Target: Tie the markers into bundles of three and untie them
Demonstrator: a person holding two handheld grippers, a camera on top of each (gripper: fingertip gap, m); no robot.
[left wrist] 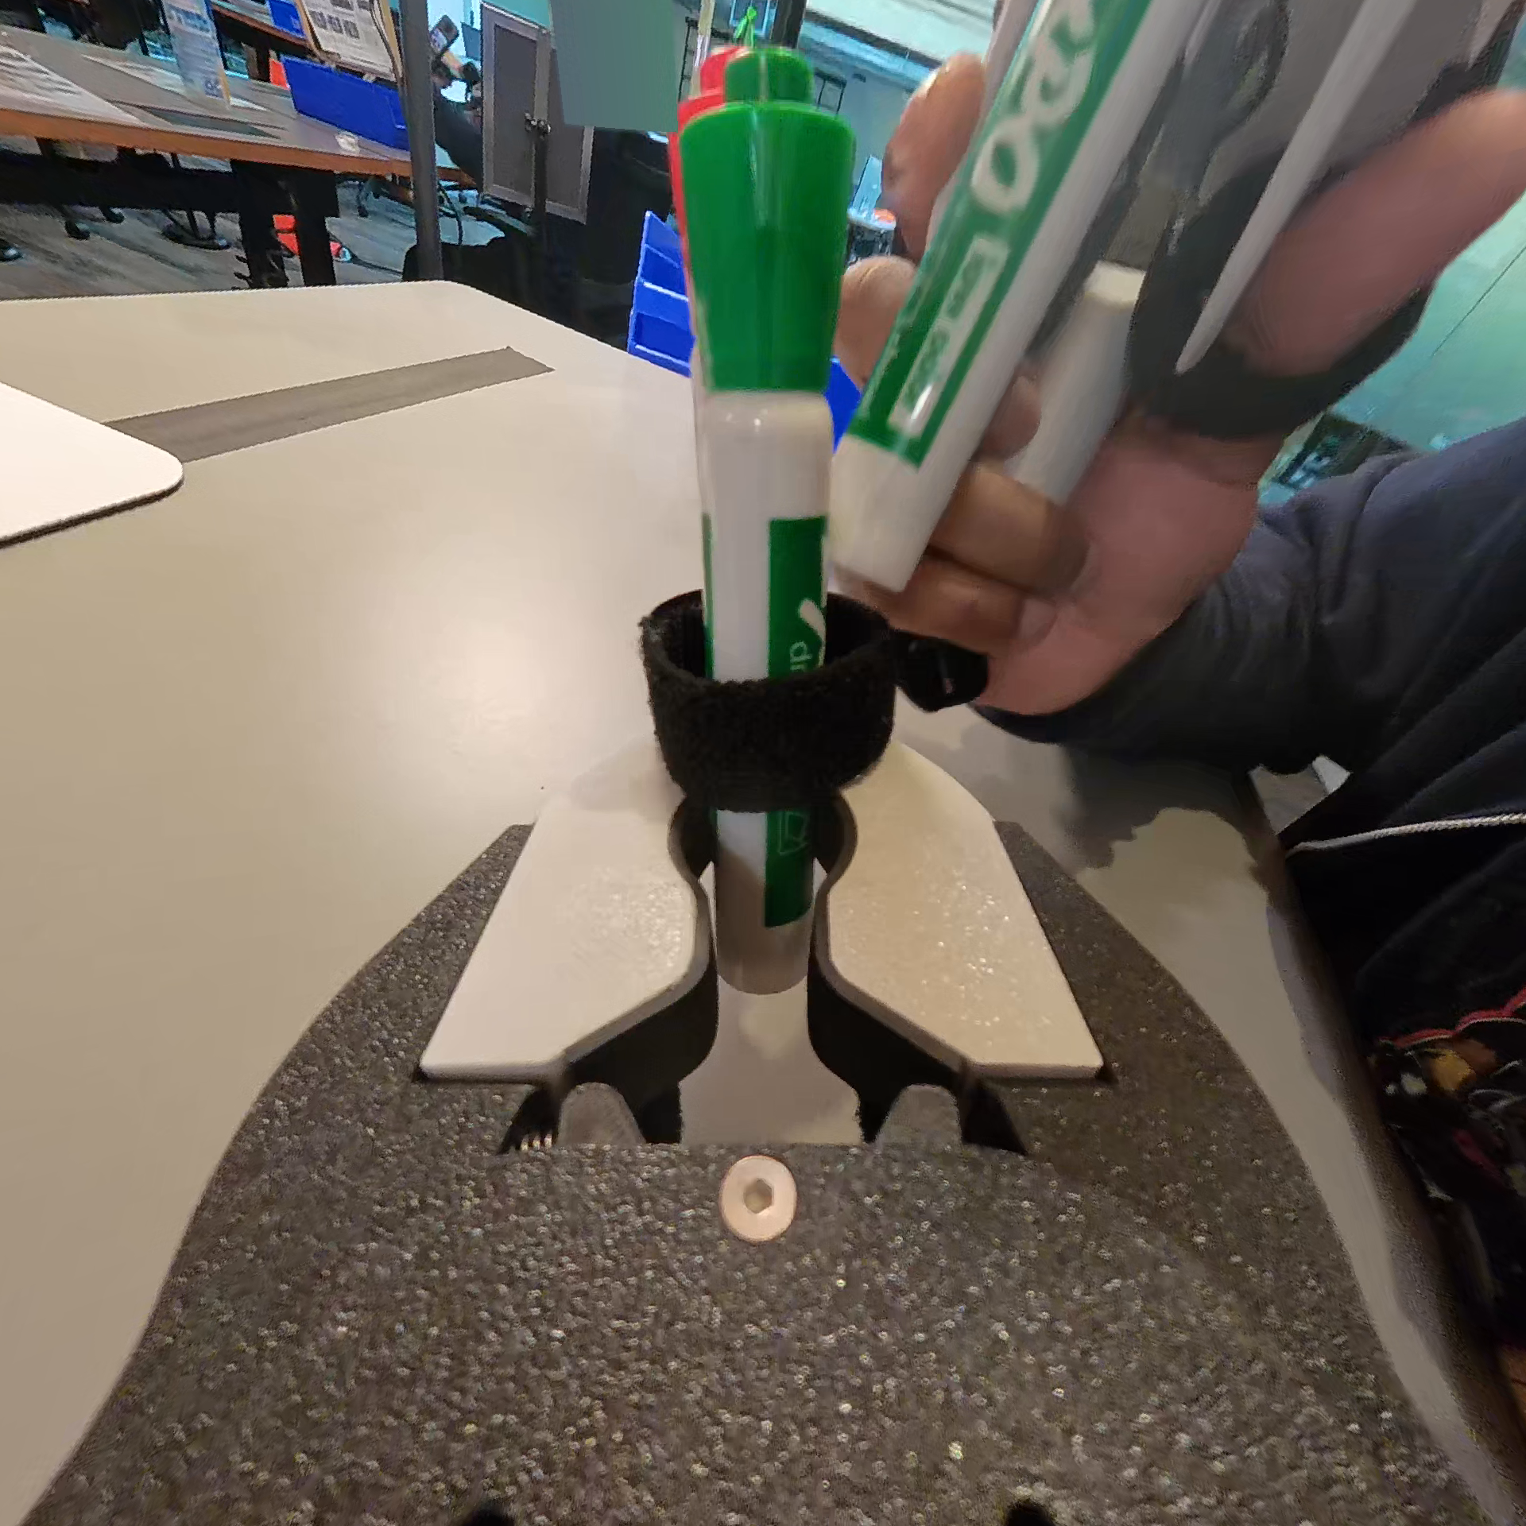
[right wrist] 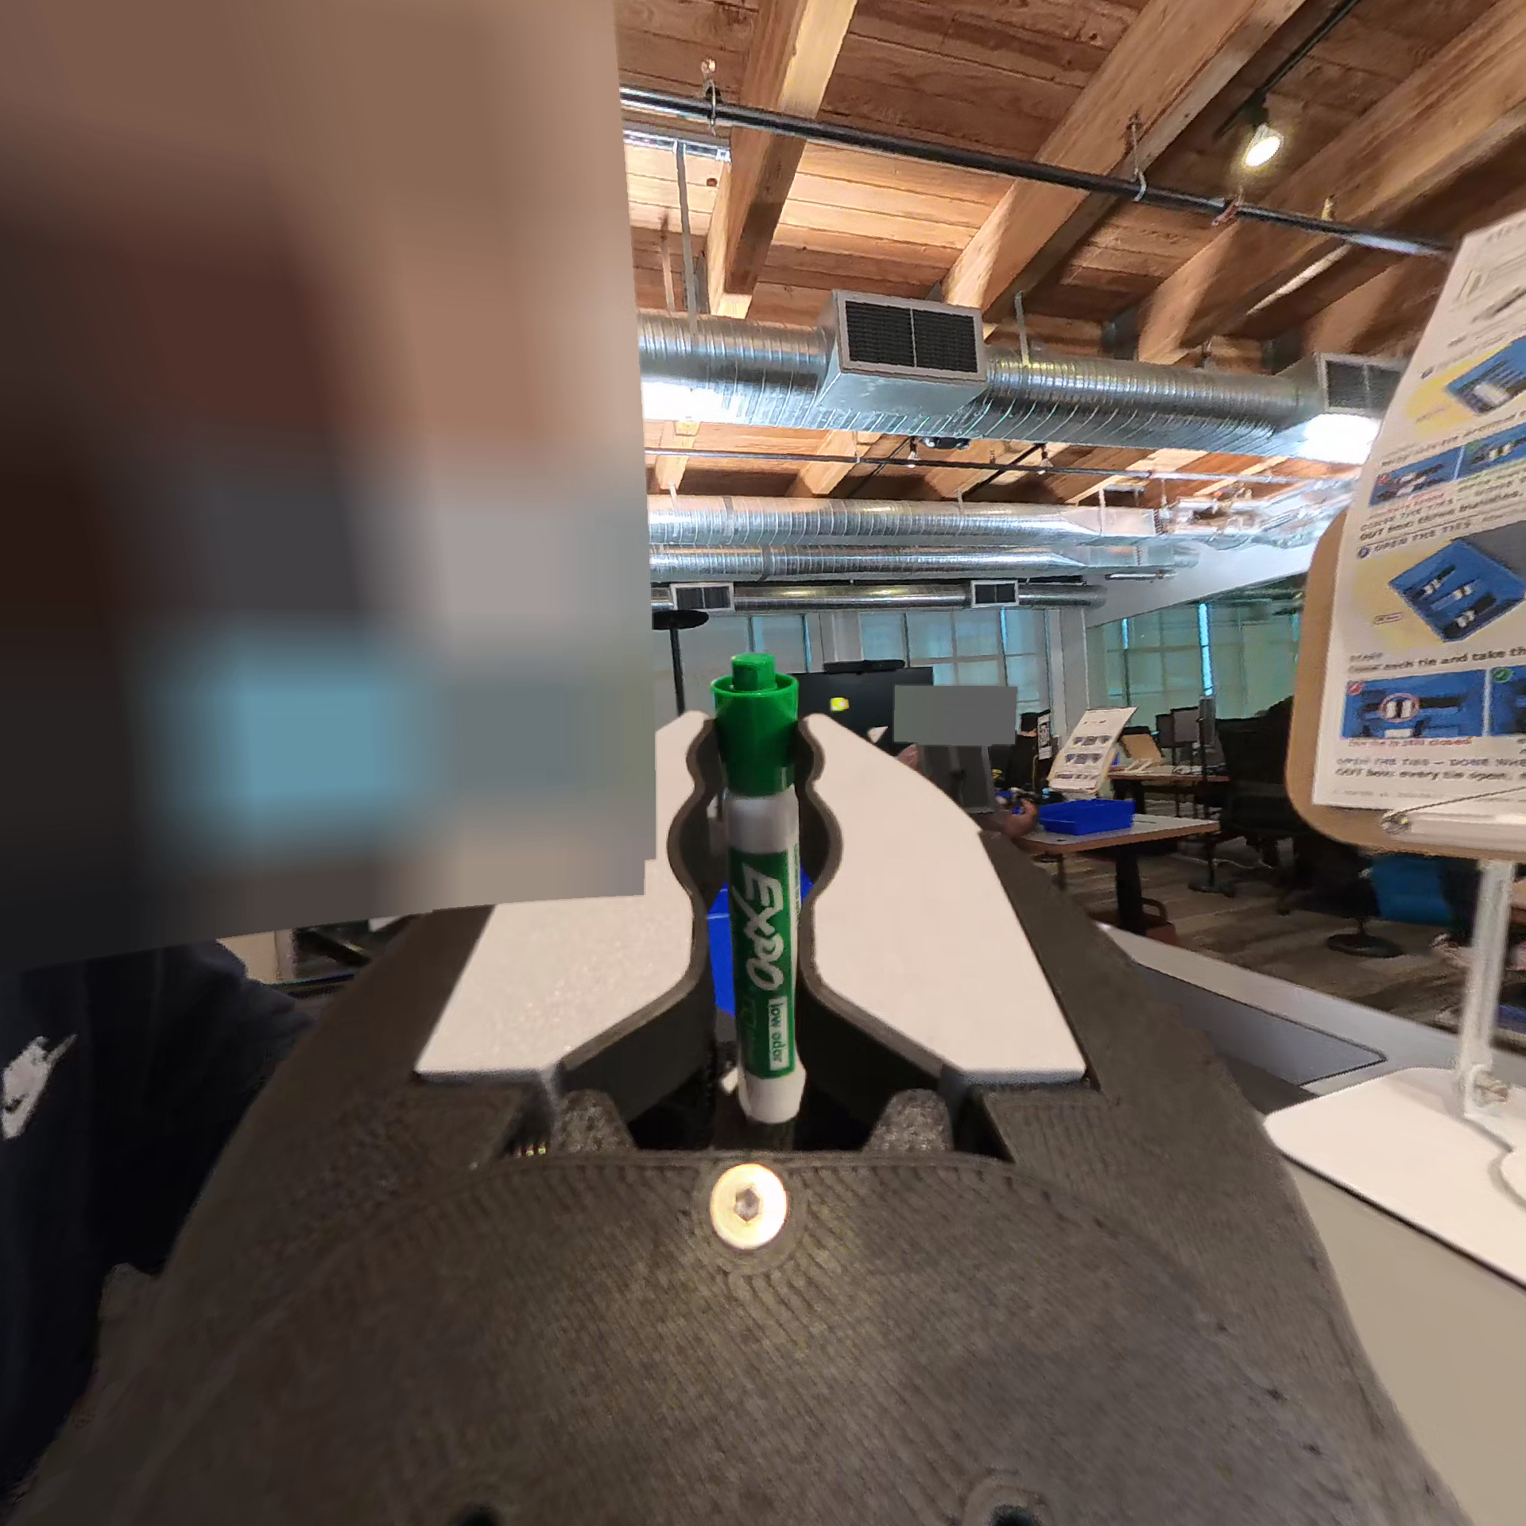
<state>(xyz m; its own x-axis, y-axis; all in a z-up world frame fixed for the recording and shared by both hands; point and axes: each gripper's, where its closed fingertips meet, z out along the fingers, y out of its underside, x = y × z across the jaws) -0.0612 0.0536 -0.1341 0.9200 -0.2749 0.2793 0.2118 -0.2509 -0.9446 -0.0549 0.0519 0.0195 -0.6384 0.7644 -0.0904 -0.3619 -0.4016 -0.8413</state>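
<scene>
Grey table (left wrist: 289, 661) fills the left of the left wrist view, bare and open, with an office of desks and blue bins behind. My left gripper (left wrist: 764, 834) has its jaws closed on the white barrel of a green marker (left wrist: 768, 578) standing upright at the frame's middle, a second green cap and a red one right behind it. A black strap (left wrist: 768, 710) loops loosely around the barrel just above the jaws, with slack left inside the loop.

My right gripper (right wrist: 755, 784) has its jaws closed on another green marker (right wrist: 764, 908), held lengthwise along them. In the left view that loose marker (left wrist: 933, 330) hangs tilted at upper right, its white end just beside the strap's right rim. I judge the next move is to straighten it and slide it down into the loop; the person's hand (left wrist: 1073, 578) crowds that right side.
</scene>
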